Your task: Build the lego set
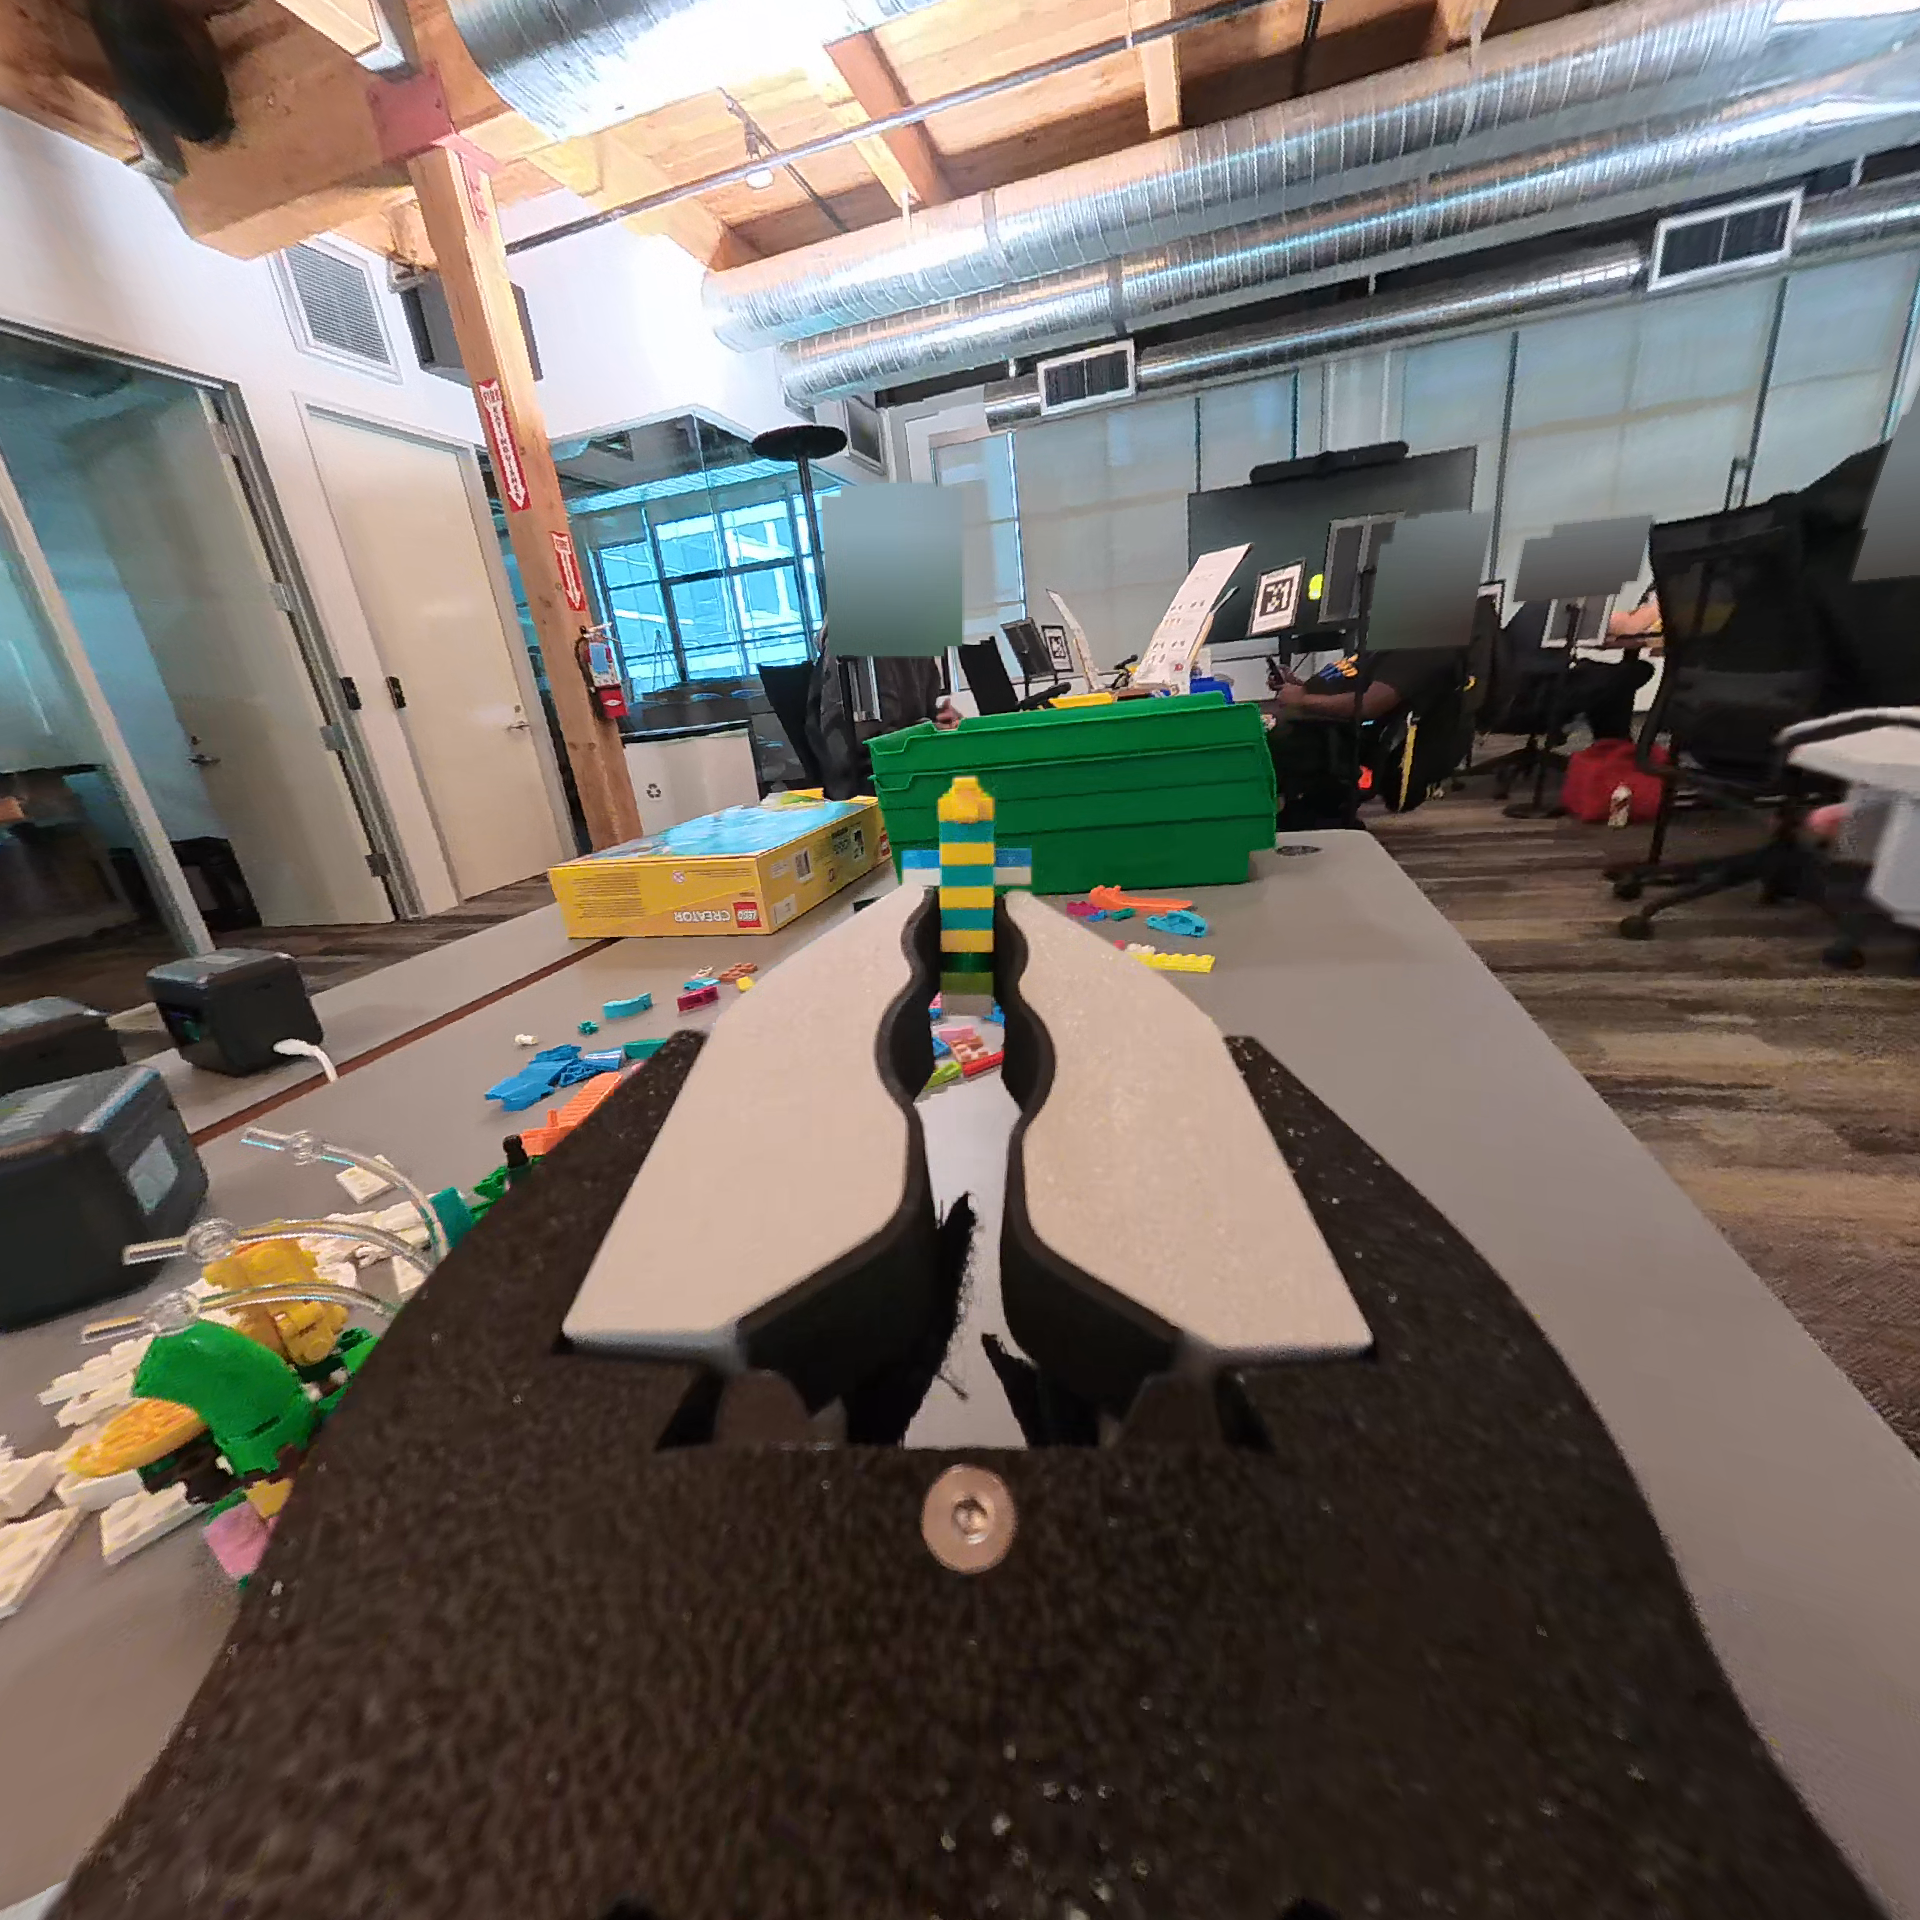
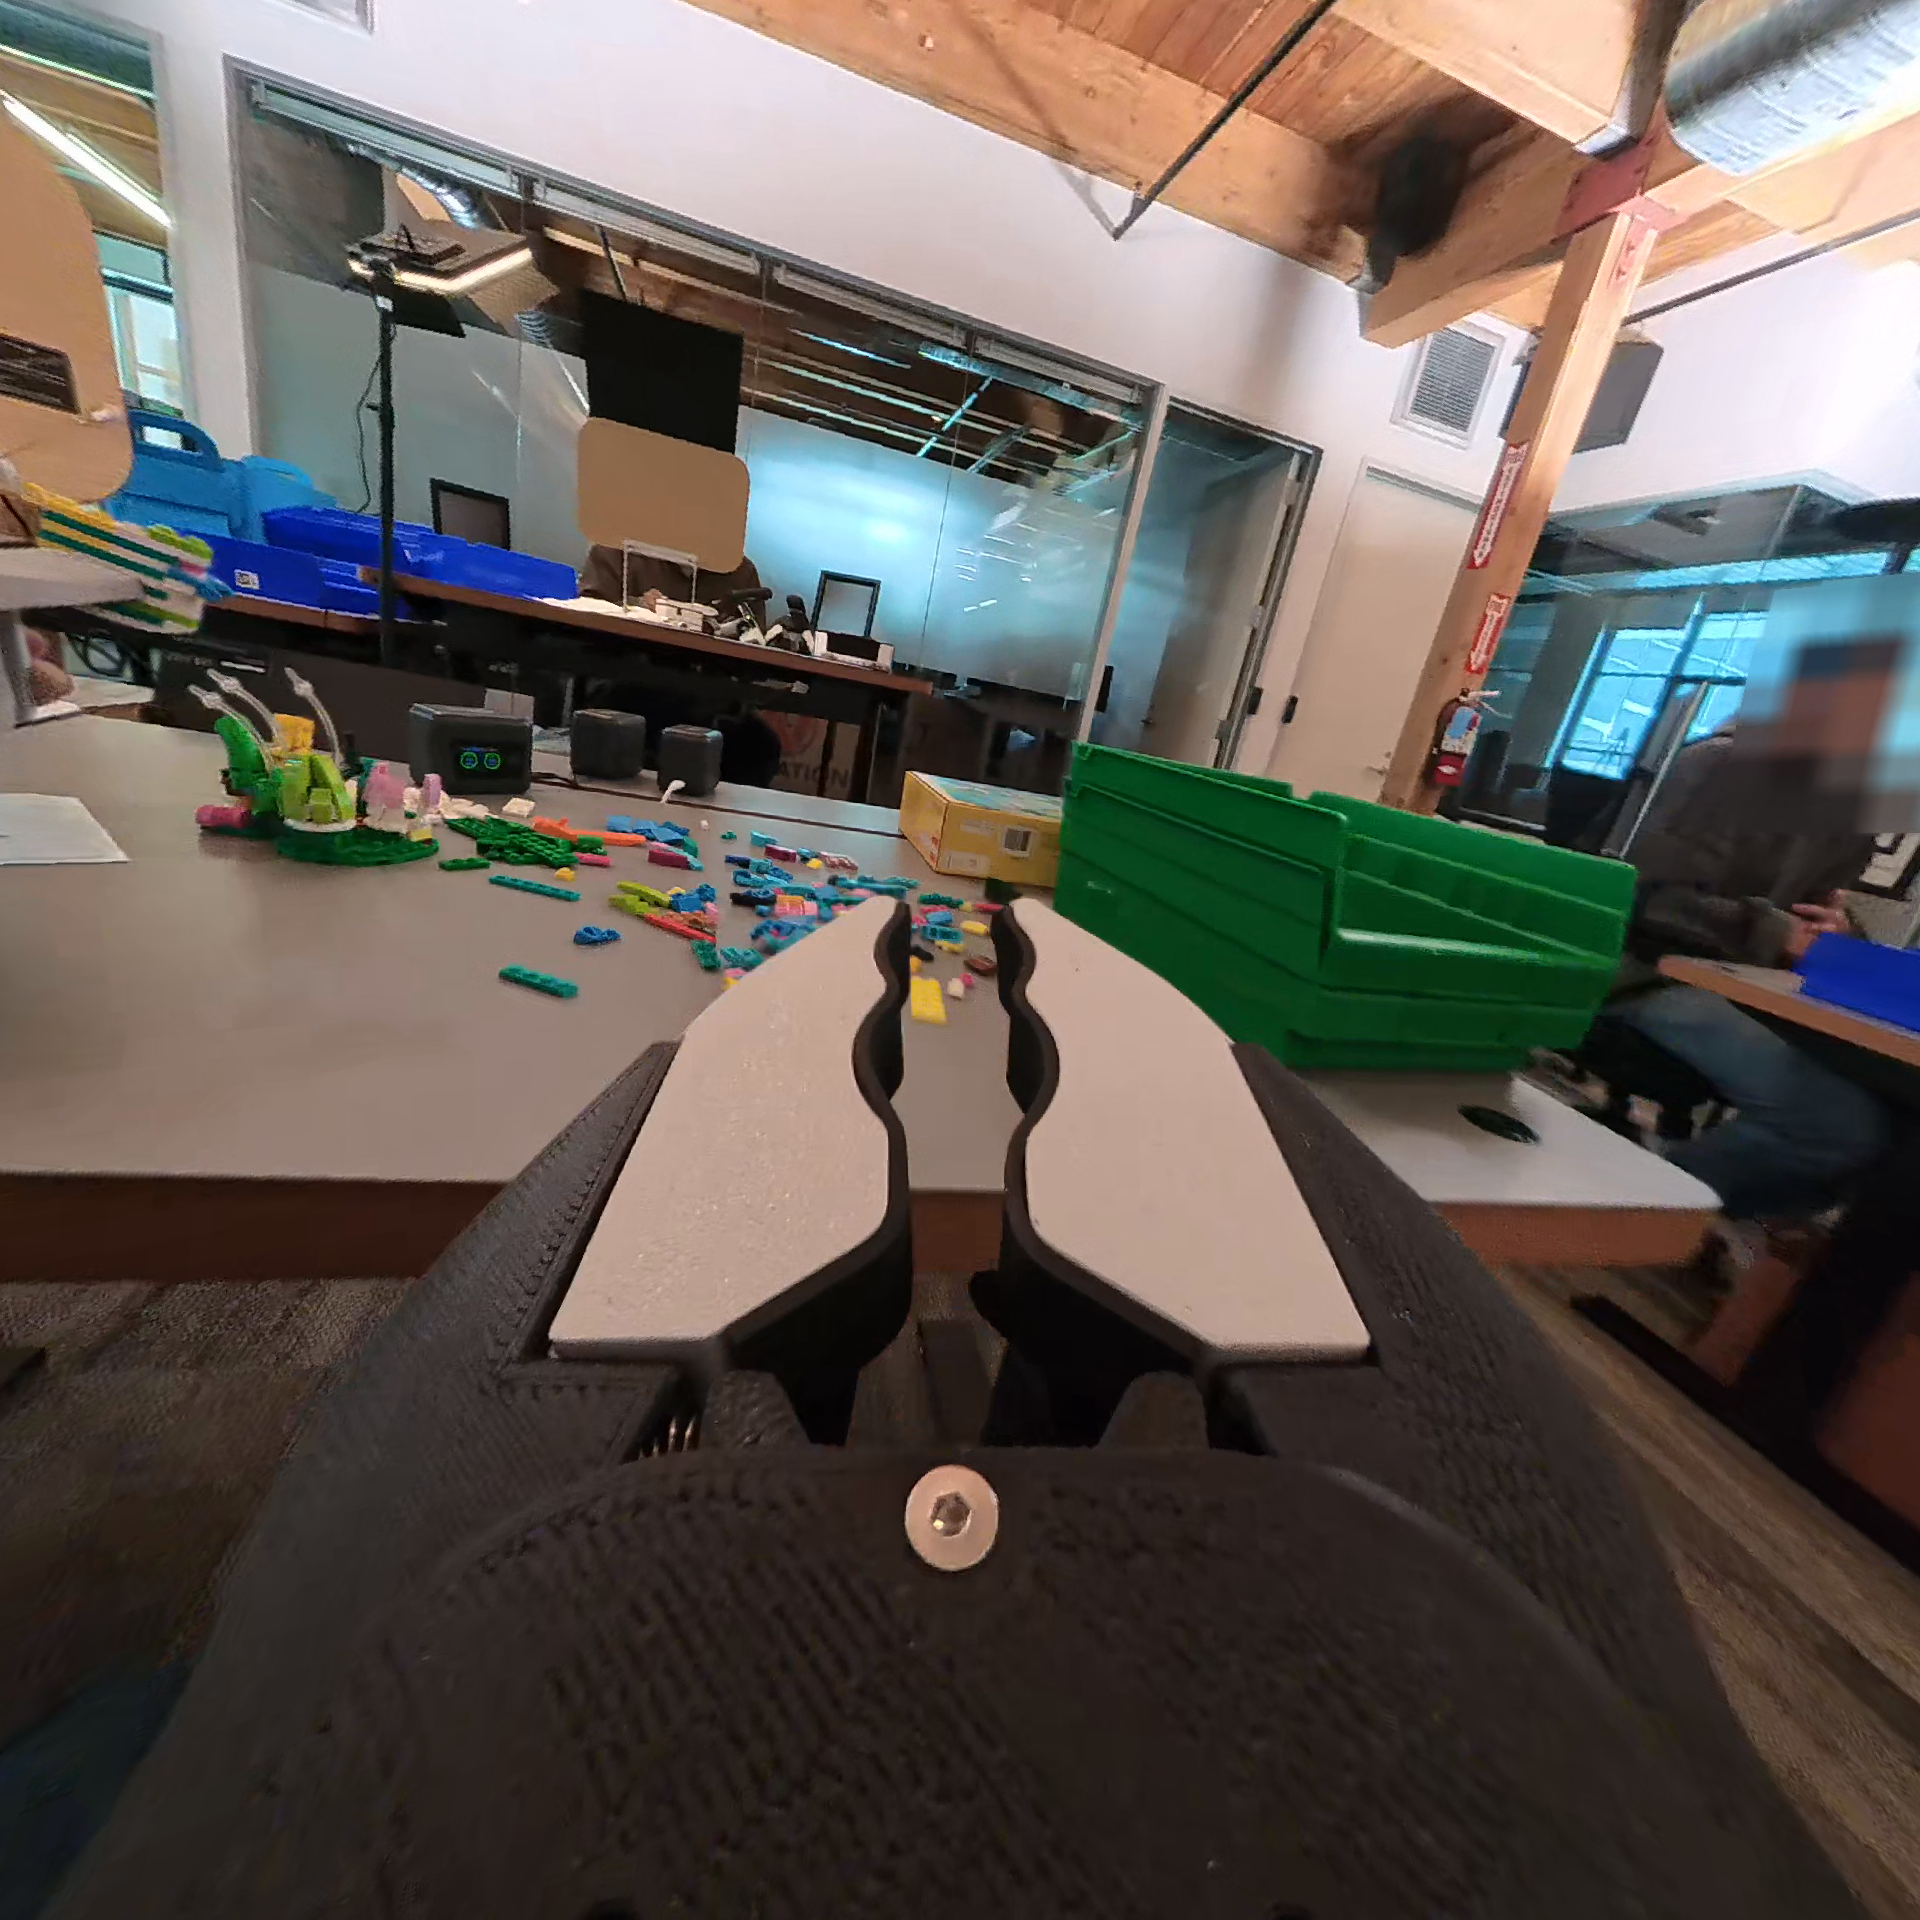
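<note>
I am pinching the striped brick tower [image 1: 966, 894] upright in my left gripper [image 1: 964, 935], its long axis rising past the fingertips. My right gripper [image 2: 951, 920] is hanging slightly parted and empty off the desk [image 2: 312, 1039] edge, loose bricks [image 2: 790, 904] lying ahead, green bins [image 2: 1351, 935] crowding its right.

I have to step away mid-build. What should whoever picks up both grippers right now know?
Left gripper: shut on the striped brick tower, held upright above the table.
Right gripper: open, empty, back at the table's near edge.
Loose bricks lie scattered mid-table; the green plant model stands at the far left; the green bins and yellow box sit behind.
Done: the tower and plant model are partly assembled.
Left: many loose pieces to attach.
</note>
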`<state>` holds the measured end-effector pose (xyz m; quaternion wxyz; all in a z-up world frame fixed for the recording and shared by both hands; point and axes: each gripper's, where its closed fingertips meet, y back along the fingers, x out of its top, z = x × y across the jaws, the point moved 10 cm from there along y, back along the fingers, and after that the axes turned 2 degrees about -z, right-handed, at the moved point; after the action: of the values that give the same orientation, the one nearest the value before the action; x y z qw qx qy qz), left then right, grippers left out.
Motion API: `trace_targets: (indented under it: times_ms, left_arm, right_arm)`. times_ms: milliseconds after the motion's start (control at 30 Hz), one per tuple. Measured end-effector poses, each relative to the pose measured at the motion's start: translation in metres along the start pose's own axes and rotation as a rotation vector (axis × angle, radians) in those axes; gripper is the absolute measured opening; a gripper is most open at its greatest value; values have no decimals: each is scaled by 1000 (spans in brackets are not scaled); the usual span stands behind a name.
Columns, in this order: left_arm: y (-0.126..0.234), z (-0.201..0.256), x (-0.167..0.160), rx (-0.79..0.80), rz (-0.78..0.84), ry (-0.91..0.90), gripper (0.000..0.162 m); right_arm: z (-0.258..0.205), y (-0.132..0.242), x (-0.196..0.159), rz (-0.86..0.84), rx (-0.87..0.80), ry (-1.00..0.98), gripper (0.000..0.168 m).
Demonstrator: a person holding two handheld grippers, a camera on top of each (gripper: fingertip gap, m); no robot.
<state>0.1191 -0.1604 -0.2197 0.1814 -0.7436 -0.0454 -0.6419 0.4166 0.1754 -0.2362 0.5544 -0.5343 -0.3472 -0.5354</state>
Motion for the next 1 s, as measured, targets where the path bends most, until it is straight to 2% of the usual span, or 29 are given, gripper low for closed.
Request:
trace_targets:
  times_ms: [233,400,533,700,833,900,1000]
  left_arm:
    - [2,0,0,30,-13,-39,8]
    - [3,-5,-2,52,1,-2,8]
    - [2,-4,0,52,11,4,8]
    - [2,1,2,45,10,-34,8]
    - [2,2,4,48,12,-50,8]
    - [1,4,5,40,16,-52,8]
    - [-1,10,8,43,5,-114,8]
  right_arm:
    - [16,51,6,-52,-56,64,15]
    - [22,67,4,-110,-104,127,15]
    - [24,68,3,-128,-92,88,16]
    - [10,45,-21,-380,161,13,24]
    - [7,18,-49,-534,429,78,32]
    - [13,4,-75,-584,541,130,34]
    - [24,-15,-134,-641,660,75,35]
